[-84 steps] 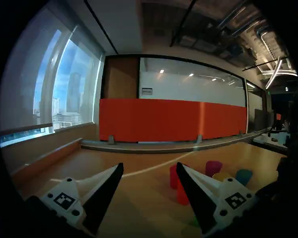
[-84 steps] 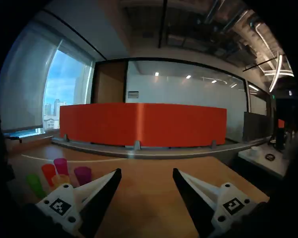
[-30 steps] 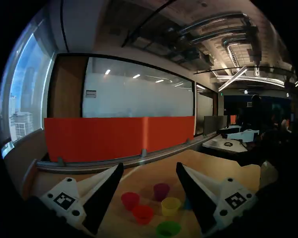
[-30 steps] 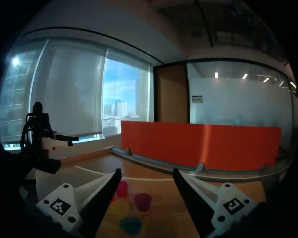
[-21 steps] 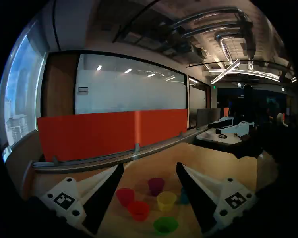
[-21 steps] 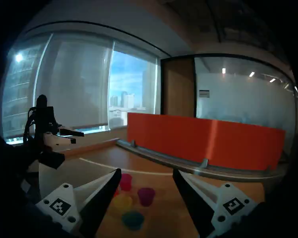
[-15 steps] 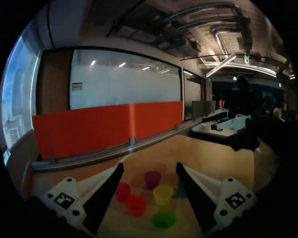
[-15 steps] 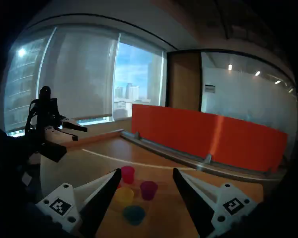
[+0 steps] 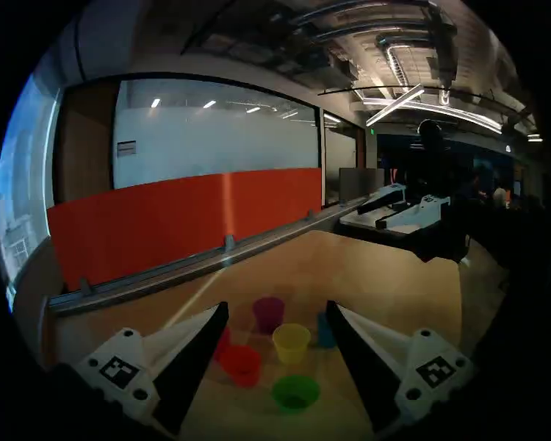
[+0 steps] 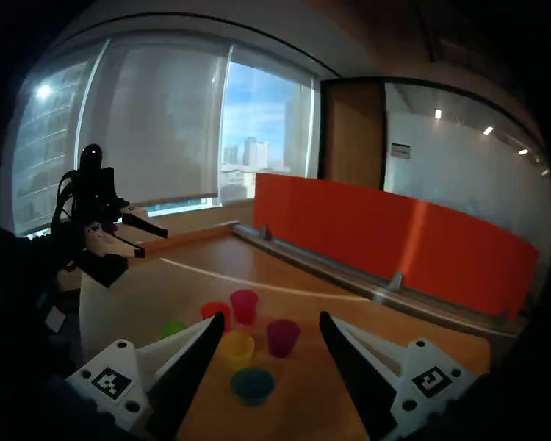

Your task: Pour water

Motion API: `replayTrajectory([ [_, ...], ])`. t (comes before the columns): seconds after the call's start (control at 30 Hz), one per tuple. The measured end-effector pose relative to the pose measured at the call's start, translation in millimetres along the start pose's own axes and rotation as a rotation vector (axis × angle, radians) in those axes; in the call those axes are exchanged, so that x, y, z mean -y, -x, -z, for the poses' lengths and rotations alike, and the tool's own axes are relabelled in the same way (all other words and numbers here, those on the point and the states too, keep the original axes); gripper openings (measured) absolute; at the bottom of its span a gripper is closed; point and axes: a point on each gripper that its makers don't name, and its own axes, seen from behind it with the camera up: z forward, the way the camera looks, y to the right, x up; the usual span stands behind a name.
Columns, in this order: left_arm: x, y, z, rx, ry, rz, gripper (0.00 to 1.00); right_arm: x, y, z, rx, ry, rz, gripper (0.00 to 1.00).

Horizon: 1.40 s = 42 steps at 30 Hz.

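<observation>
Several small coloured cups stand in a cluster on the wooden table [image 9: 378, 272]. In the left gripper view I see a purple cup [image 9: 268, 314], a yellow cup [image 9: 291, 343], a green cup [image 9: 295, 393], a red cup [image 9: 241, 365] and a teal cup [image 9: 323, 331] half behind a finger. My left gripper [image 9: 275, 309] hovers open before them, holding nothing. In the right gripper view the pink cup [image 10: 244, 306], red cup [image 10: 215, 311], purple cup [image 10: 283, 337], yellow cup [image 10: 236, 348], teal cup [image 10: 252, 385] and green cup [image 10: 173, 328] lie under my open right gripper [image 10: 269, 317].
An orange partition [image 9: 180, 217] with a metal rail runs along the table's far edge. Tall windows [image 10: 264, 151] stand beyond. The right gripper [image 9: 404, 212] shows at the far right of the left gripper view, the left gripper [image 10: 117, 235] at the left of the right gripper view.
Both cameras have swung toward the cups, which now sit more fully between the fingers. The red and green cups have come into the right gripper view. Both grippers stay open.
</observation>
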Motion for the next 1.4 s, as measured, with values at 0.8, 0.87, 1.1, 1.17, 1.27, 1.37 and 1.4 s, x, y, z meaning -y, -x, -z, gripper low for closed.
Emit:
replayTrajectory([
  [0.8, -4.8, 77, -19.4, 0.104, -0.007, -0.002, 0.99, 5, 79, -20.4, 0.109, -0.018, 0.022, 1.00],
  [0.87, -7.2, 84, -20.8, 0.113, 0.003, 0.000, 0.98, 6, 84, -22.8, 0.112, -0.021, 0.026, 1.00],
  [1.1, -12.6, 115, -26.8, 0.160, 0.022, 0.005, 0.98, 12, 107, -33.1, 0.150, -0.031, 0.047, 1.00],
  [1.17, -14.3, 125, -28.2, 0.176, 0.026, -0.002, 0.98, 14, 113, -36.3, 0.158, -0.033, 0.046, 1.00],
  [1.27, -18.1, 140, -30.2, 0.202, 0.036, -0.012, 0.99, 16, 122, -41.5, 0.169, -0.038, 0.040, 1.00],
  [1.37, -22.0, 153, -32.1, 0.224, 0.046, -0.018, 0.99, 17, 131, -46.1, 0.179, -0.043, 0.026, 1.00],
  [1.4, -23.2, 158, -32.7, 0.231, 0.050, -0.019, 0.98, 18, 134, -47.6, 0.183, -0.045, 0.020, 1.00],
])
